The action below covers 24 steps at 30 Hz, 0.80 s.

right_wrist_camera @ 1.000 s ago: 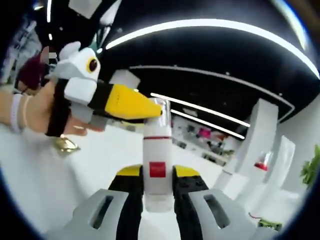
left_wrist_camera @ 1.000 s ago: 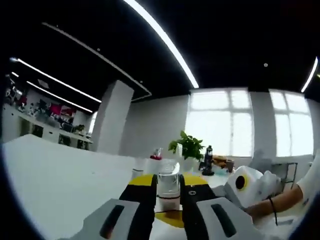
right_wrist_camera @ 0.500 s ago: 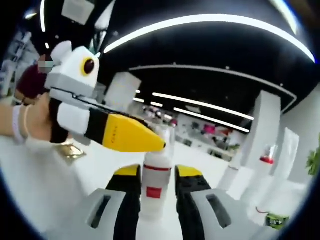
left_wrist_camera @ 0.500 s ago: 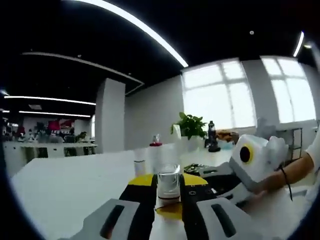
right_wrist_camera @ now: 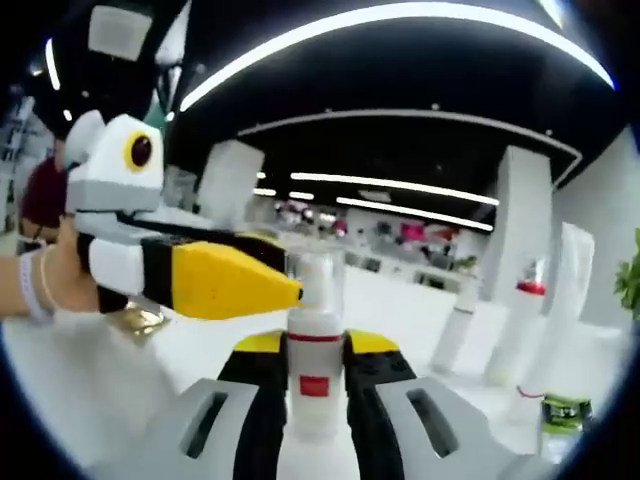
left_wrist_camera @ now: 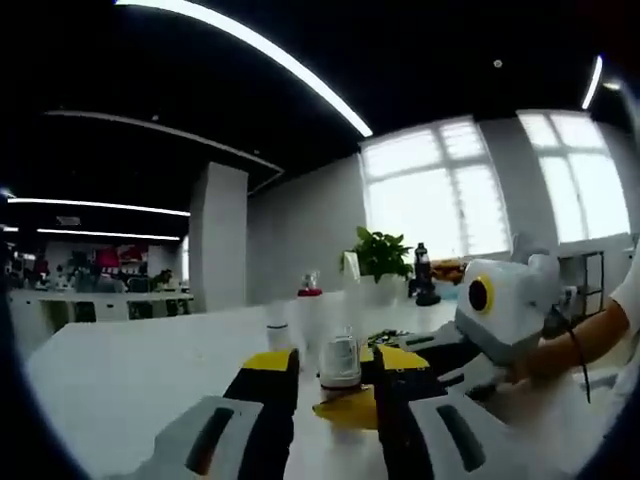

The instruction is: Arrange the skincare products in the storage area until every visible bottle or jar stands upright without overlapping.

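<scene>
Right gripper point(right_wrist_camera: 315, 385): your jaws clamp the white bottle point(right_wrist_camera: 315, 375).
Left gripper point(left_wrist_camera: 340, 395): jaws parted around its cap point(left_wrist_camera: 340, 362); withdraw straight, avoid tipping.

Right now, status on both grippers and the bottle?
Right gripper shut on white bottle, upright. Left gripper around its clear cap, grip unclear. More bottles standing behind; nothing blocking.
</scene>
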### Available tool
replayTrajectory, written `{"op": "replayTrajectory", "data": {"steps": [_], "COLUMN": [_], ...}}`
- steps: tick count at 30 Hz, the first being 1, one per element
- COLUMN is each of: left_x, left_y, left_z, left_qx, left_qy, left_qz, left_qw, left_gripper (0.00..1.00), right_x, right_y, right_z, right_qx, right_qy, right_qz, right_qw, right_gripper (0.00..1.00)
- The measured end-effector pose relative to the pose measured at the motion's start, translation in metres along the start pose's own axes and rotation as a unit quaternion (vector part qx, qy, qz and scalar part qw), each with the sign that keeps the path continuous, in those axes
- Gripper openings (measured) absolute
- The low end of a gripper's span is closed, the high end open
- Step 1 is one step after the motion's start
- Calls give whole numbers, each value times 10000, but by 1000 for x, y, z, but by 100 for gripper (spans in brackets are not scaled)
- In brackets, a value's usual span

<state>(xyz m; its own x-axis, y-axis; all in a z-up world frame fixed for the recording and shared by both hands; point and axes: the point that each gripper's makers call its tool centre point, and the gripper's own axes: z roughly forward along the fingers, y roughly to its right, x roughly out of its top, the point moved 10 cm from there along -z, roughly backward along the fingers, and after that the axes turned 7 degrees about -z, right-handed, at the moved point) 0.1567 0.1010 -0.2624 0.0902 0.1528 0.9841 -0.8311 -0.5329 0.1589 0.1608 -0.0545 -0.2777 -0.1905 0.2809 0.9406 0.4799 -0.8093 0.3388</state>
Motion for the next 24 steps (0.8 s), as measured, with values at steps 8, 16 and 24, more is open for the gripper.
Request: {"op": "replayTrajectory", "data": {"steps": [8,16,24], "left_x": [0,-5,-13], "left_y": [-7,-13,-17], "left_z": [-2,0,7], "left_qx": [118,448,946], "left_qy": [105,60,-476], "left_qz": [-320,-549,-102], "left_qw": [9994,9975,9943], "left_gripper": [56,78,95], "right_x": [6,10,6], "right_y": [28,47,78], "right_z": [-12,-19,2], "right_qx": [-726,-1291,-1721], "right_qy": [291,328,80], "right_qz": [571,768,933], "right_qw": [9953,9881,9806], "right_gripper": [20,20,20]}}
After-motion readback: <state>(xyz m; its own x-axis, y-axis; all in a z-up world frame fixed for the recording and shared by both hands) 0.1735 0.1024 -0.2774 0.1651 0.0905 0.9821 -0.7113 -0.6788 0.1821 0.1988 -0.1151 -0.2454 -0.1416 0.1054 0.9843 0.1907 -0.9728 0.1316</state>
